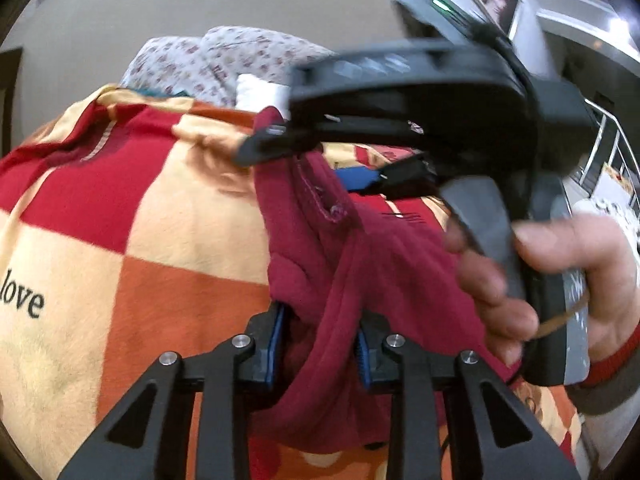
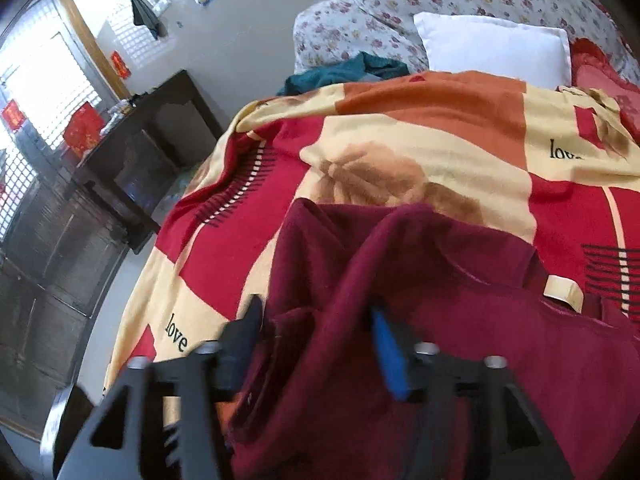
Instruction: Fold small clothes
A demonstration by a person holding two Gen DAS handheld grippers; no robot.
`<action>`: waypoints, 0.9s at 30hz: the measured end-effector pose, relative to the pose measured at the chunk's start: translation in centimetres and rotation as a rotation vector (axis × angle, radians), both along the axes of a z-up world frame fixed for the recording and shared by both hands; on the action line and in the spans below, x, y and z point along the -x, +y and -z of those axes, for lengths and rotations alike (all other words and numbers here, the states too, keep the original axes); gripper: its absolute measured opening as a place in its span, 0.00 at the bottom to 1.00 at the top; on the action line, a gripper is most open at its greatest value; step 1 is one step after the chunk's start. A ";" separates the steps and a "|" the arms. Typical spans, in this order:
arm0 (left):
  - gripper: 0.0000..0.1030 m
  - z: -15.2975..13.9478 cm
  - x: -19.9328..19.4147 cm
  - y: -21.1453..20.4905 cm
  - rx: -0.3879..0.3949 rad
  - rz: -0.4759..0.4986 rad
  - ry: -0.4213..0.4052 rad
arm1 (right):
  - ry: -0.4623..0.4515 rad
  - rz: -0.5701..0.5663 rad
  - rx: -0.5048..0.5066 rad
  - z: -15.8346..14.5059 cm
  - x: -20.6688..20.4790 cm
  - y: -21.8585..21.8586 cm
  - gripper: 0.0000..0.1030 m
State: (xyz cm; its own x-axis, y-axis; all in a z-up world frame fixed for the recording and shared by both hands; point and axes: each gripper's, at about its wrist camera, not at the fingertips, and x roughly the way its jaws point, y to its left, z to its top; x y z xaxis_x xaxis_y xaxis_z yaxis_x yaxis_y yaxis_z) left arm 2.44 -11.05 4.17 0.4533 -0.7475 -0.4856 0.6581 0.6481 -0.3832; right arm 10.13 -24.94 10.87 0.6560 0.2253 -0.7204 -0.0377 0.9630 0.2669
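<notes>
from your left wrist camera, your left claw (image 1: 320,344) is clenched on a bunched fold of the dark red garment (image 1: 352,264), which fills the gap between its blue pads (image 1: 276,344) and rises up and away from the tips. straight ahead of it, your right claw (image 1: 316,164) comes in from the right and grips the garment's stitched hem higher up; your right hand (image 1: 560,276) wraps its grey handle. under and to the left of the left claw spreads the checked blanket (image 1: 132,216) on the bed, with flowered bedding (image 1: 224,64) far ahead.

from your right wrist camera, the right claw (image 2: 320,344) has the same garment (image 2: 400,320) draped thickly between and over its fingers, so it is grasping the cloth, though the view is blurred. the garment trails down to the right onto the blanket (image 2: 400,152). far ahead lie a white pillow (image 2: 492,44) and a teal cloth (image 2: 344,74); a dark cabinet (image 2: 140,152) stands off to the left.
</notes>
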 end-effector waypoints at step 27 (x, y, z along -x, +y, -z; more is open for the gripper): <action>0.42 -5.7 11.7 -13.2 -0.120 0.371 -0.051 | -0.128 0.231 0.120 -0.5 20.8 -18.9 0.24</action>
State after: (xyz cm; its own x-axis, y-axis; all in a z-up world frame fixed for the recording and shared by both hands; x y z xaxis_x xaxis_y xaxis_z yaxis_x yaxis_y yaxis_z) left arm -9.25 -24.24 9.86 0.1887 -0.8044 -0.5634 0.8725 0.4006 -0.2798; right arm -10.66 -43.87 11.34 0.7676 -0.0224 -0.6405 0.1600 0.9745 0.1577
